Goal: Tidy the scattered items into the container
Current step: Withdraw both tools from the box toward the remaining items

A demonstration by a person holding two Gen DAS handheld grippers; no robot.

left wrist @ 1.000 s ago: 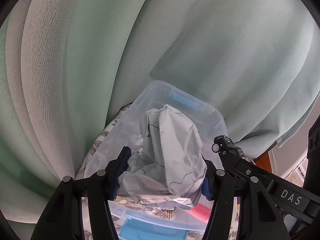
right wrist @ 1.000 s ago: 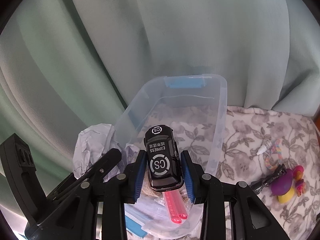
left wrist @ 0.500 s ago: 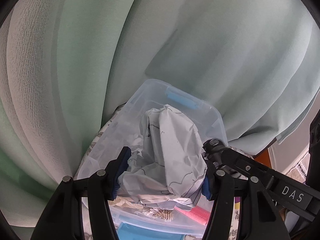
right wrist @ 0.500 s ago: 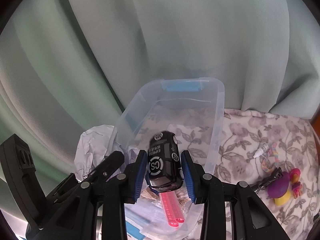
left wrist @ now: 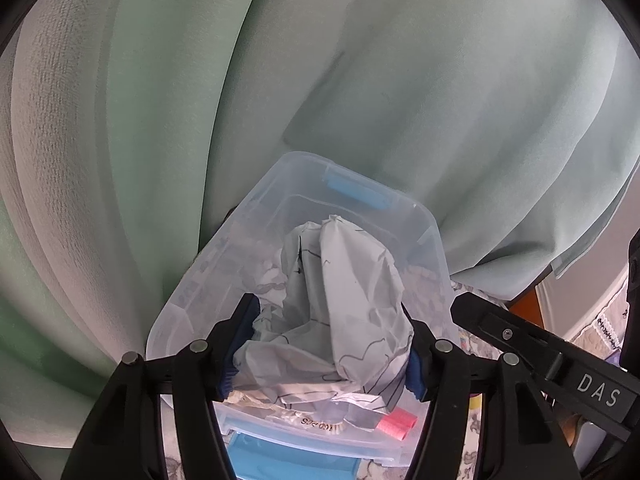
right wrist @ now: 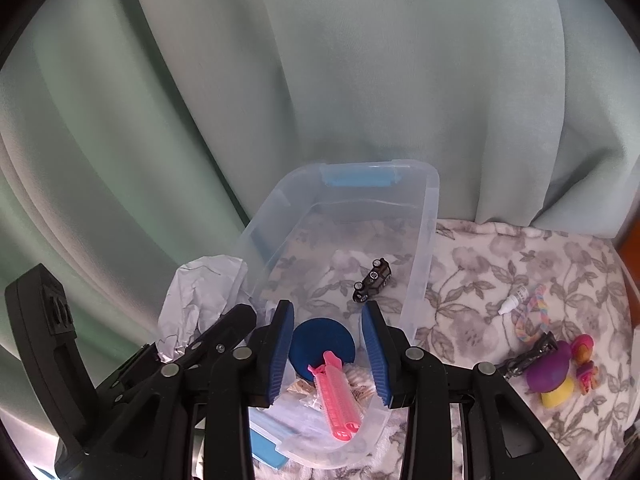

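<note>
A clear plastic bin (right wrist: 430, 216) with blue handles stands on a floral cloth; it also shows in the left wrist view (left wrist: 208, 276). My left gripper (left wrist: 324, 344) is shut on a crumpled sheet of paper (left wrist: 344, 300) and holds it over the bin; the paper shows at the left in the right wrist view (right wrist: 200, 292). My right gripper (right wrist: 329, 360) is open and empty above the bin's near end. A black toy car (right wrist: 372, 280) lies on its side on the bin floor. A pink hair clip (right wrist: 336, 396), a dark blue disc (right wrist: 320, 340) and small packets lie in the bin.
On the floral cloth (right wrist: 520, 248) right of the bin lie a small white dropper bottle (right wrist: 514, 300), a rainbow braided band (right wrist: 534, 312), a black clip (right wrist: 532, 354), and a purple and yellow toy (right wrist: 550, 376). A pale green curtain (right wrist: 360, 60) hangs close behind.
My right gripper opened and let go of the black toy car, which dropped onto the bin floor and rolled onto its side. My left gripper still holds the paper over the bin.
</note>
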